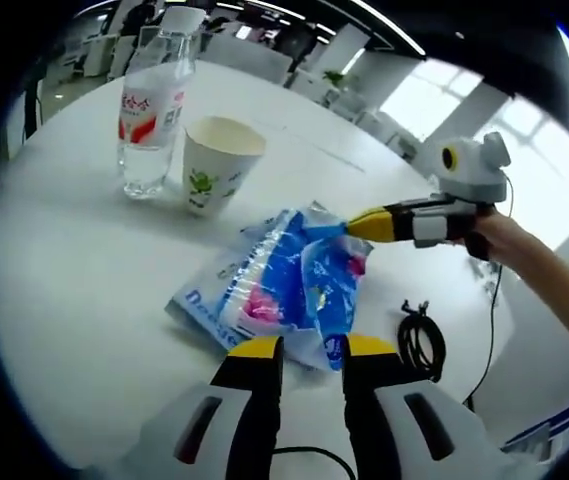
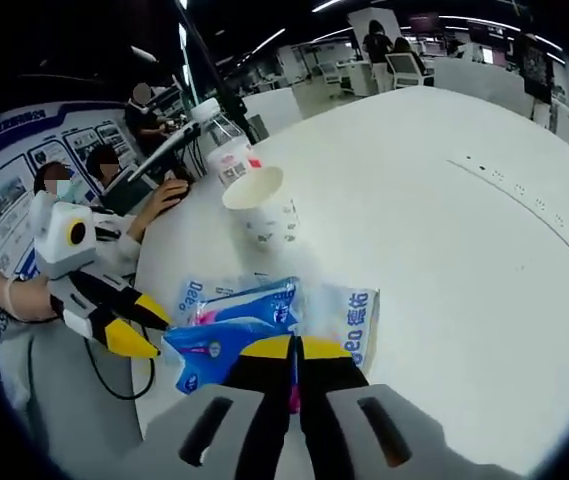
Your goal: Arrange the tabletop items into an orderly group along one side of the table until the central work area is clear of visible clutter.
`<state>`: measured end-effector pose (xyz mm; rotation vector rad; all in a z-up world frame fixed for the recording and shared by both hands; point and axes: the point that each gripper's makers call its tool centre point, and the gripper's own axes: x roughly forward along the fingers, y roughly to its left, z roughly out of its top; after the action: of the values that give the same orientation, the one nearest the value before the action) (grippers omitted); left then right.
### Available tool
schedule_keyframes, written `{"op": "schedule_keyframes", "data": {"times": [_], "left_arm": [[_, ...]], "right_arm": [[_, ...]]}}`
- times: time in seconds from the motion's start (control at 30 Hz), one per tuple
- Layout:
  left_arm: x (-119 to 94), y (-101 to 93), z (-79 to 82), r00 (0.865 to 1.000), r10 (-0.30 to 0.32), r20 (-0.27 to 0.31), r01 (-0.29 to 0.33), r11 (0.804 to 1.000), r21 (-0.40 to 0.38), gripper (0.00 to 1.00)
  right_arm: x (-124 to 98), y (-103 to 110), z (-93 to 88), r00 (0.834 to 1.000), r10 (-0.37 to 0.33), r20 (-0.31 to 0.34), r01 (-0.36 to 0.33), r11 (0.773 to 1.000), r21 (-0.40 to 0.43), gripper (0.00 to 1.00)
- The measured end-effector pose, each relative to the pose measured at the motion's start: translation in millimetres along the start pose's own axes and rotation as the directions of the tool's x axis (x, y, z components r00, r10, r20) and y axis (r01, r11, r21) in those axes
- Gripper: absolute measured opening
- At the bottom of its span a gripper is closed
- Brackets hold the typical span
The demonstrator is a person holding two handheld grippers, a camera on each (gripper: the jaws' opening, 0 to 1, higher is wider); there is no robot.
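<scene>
Left gripper view: crumpled blue-and-white plastic packet (image 1: 284, 285), right gripper (image 1: 356, 226) fingers pinching it, left gripper (image 1: 309, 348) fingers narrowly parted.

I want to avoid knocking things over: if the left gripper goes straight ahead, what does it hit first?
The blue packet, lying right past the left gripper. The paper cup and water bottle stand farther on, probably off to the left of that line.

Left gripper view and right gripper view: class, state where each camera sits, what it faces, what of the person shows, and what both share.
Left gripper view: rides the left claw, facing the blue packets, paper cup and water bottle; a hand holds the right claw.
Right gripper view: rides the right claw, shut on the packets; a forearm shows behind the left claw.
Shared: packets, cup, bottle, white table.
</scene>
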<state>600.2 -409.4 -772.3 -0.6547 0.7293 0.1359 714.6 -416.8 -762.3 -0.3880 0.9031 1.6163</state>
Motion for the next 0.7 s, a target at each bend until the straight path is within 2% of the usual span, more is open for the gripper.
{"op": "schedule_keyframes", "data": {"times": [0.23, 0.7], "left_arm": [[-1, 4.5, -2.2, 1.000, 0.004, -0.001, -0.004, 1.000, -0.010, 0.08], [-2, 8.5, -2.9, 1.000, 0.013, 0.006, -0.013, 1.000, -0.026, 0.02]], "right_arm": [[-5, 7, -5.0, 1.000, 0.013, 0.010, -0.014, 0.999, 0.029, 0.00], [-10, 8, -12.6, 1.000, 0.016, 0.008, -0.017, 0.999, 0.044, 0.00]]}}
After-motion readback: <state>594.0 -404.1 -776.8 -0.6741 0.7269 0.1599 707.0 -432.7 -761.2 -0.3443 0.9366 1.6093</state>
